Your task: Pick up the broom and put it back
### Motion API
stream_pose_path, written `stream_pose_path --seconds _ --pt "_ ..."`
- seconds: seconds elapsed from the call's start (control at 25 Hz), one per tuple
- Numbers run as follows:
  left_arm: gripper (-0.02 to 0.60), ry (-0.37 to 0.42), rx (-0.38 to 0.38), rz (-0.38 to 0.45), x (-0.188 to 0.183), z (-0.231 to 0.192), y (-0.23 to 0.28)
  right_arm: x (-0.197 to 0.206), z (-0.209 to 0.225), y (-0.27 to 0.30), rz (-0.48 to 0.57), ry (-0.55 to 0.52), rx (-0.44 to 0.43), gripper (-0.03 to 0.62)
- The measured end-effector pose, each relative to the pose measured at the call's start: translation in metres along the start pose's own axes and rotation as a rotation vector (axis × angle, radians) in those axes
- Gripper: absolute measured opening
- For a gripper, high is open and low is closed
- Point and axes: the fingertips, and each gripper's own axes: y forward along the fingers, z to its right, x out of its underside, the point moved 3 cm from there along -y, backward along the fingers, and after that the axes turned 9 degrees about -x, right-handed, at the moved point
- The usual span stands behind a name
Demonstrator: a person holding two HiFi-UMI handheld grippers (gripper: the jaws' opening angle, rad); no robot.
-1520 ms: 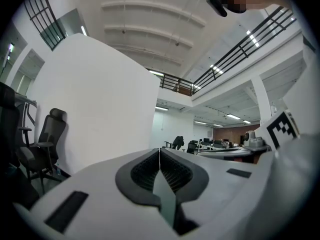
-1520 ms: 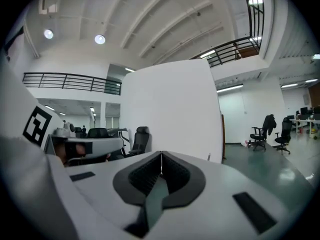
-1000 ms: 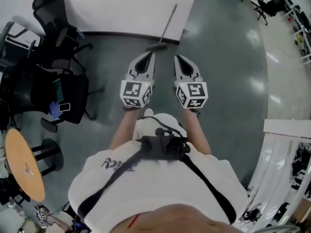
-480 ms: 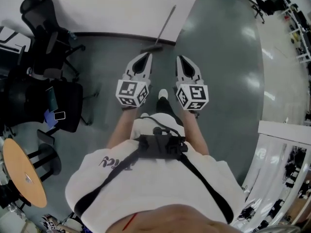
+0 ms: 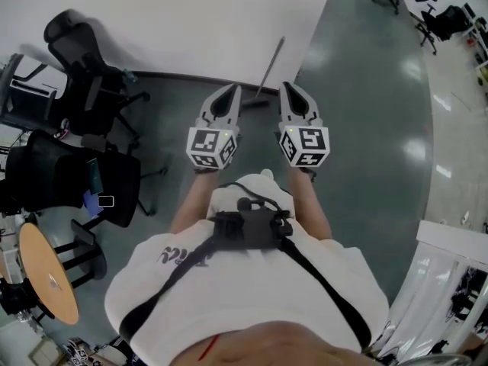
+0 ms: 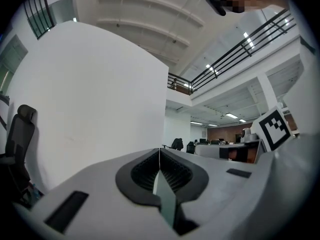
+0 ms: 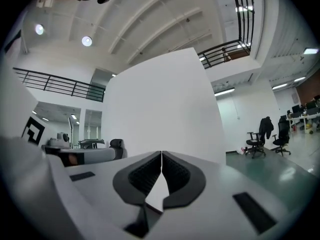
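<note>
A broom [image 5: 270,65] with a thin grey handle leans against the white wall [image 5: 198,21], its dark head on the floor between my two grippers in the head view. My left gripper [image 5: 232,90] is held level just left of the broom head, jaws shut on nothing. My right gripper [image 5: 287,88] is level just right of it, jaws also shut and empty. In the left gripper view the left gripper [image 6: 159,151] faces the white wall. The right gripper [image 7: 161,154] faces the wall's corner in the right gripper view. Neither gripper view shows the broom.
Black office chairs [image 5: 80,67] stand at the left by the wall, one [image 5: 84,178] with a phone on it. A round wooden table [image 5: 47,280] is at lower left. More chairs [image 7: 260,134] stand far off on the green floor [image 5: 366,128] to the right.
The person has walked toward the wall; both grippers have come closer to the broom, whose head now lies between their tips. Both stay shut.
</note>
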Motion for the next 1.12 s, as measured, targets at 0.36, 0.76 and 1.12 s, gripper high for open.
stream_pose_path --seconds 0.36,0.76,1.12 --pt "0.014 -0.005 -0.008 -0.095 0.032 -0.014 0.058 0.047 0.044 0.052 -0.107 0.113 -0.022 0.007" --pt "0.014 0.001 0.067 -0.065 0.006 -0.088 0.143 0.042 0.062 0.146 -0.126 0.143 0.059 0.008" --pt "0.014 -0.049 0.207 -0.109 0.03 -0.137 0.19 0.066 0.062 0.198 -0.184 0.145 0.178 0.008"
